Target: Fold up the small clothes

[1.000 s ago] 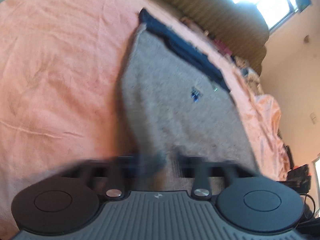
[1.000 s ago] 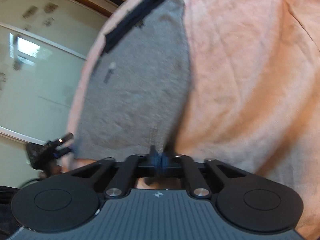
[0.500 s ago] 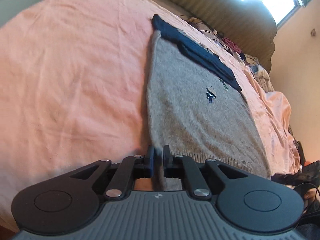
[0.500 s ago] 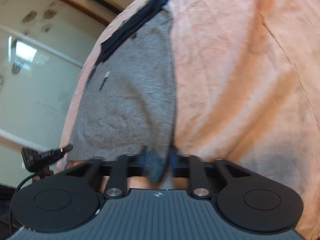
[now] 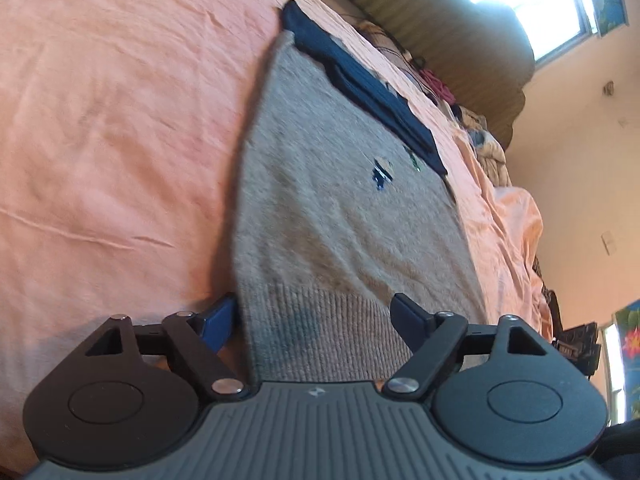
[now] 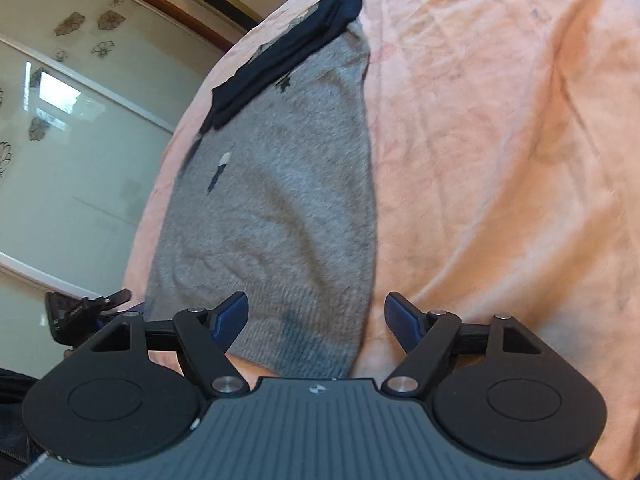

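Both spread wide and holding nothing, the left gripper (image 5: 316,316) and right gripper (image 6: 316,314) straddle opposite hem corners of a grey sweater (image 5: 340,216) whose long axis runs toward twelve o'clock across the peach-sheeted bed (image 5: 112,120).

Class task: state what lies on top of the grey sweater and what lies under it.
A folded navy garment lies across the far end of the grey sweater. Under the sweater, the peach bedsheet shows all around; anything between them is covered.
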Demonstrator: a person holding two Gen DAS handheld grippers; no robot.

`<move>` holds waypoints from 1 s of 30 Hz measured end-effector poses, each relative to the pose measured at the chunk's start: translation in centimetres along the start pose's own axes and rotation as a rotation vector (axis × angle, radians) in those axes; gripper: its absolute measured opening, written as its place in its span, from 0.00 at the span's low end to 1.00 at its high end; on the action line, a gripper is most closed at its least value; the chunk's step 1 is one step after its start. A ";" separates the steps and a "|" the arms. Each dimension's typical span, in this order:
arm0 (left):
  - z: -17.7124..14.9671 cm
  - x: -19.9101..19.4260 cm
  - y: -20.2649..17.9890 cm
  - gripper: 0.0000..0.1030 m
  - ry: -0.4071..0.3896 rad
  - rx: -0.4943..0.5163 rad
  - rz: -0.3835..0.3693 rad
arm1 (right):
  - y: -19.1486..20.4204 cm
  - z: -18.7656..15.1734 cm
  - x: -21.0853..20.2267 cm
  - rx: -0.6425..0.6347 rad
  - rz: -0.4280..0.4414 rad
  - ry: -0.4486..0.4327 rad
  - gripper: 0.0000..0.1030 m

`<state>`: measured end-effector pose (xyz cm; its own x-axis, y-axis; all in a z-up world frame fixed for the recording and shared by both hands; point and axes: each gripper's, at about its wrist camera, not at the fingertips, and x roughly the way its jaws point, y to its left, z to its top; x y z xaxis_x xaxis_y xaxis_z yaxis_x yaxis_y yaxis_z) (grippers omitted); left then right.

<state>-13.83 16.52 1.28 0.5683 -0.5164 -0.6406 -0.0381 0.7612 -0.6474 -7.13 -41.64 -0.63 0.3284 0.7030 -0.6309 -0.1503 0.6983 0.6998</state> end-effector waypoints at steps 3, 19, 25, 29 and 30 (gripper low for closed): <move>0.4 0.7 0.4 0.24 0.028 -0.033 0.008 | -0.3 -0.1 0.5 0.026 0.005 0.005 0.54; 3.2 -2.4 -0.1 0.30 0.025 0.120 0.181 | -0.3 1.4 -1.3 -0.031 -0.053 -0.053 0.65; 13.8 1.2 -1.6 0.96 -0.250 0.126 0.209 | 0.9 12.6 0.8 -0.084 -0.072 -0.227 0.79; 21.9 8.7 -1.0 0.95 -0.274 0.064 0.235 | 0.7 21.9 5.9 -0.062 -0.120 -0.261 0.77; 23.8 10.6 -1.2 0.95 -0.274 0.076 0.258 | 0.8 24.1 7.4 -0.058 -0.150 -0.274 0.76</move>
<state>11.79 19.43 5.09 0.7473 -0.1879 -0.6374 -0.1531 0.8847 -0.4402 17.61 -39.11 3.33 0.5886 0.5347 -0.6063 -0.1313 0.8033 0.5809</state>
